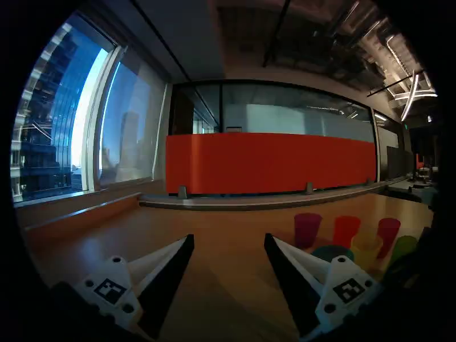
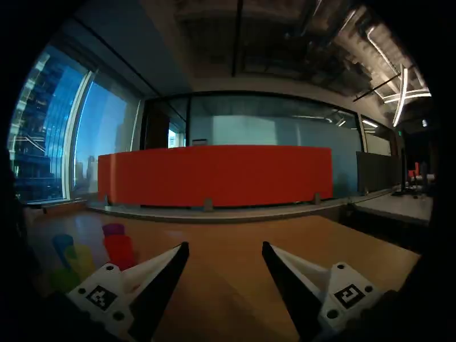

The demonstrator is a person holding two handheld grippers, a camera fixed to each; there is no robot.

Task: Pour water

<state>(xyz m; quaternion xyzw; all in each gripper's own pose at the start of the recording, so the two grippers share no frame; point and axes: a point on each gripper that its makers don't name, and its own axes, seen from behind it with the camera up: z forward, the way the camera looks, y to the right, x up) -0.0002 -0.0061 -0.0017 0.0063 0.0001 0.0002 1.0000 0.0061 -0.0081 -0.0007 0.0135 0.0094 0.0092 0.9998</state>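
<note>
left tongs (image 1: pixel 228 236) stand apart and empty above the wooden tabletop (image 1: pixel 228 285). a cluster of coloured cups (image 1: pixel 346 229) sits on the tabletop, to their right. in the right gripper view, the right tongs (image 2: pixel 225 244) also gape apart, with the cups off to their left.

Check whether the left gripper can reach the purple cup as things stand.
Probably yes. The left gripper is open, and the purple cup stands ahead to its right on the cluster's left edge, bare table between them; the teal cup is close beside.
</note>
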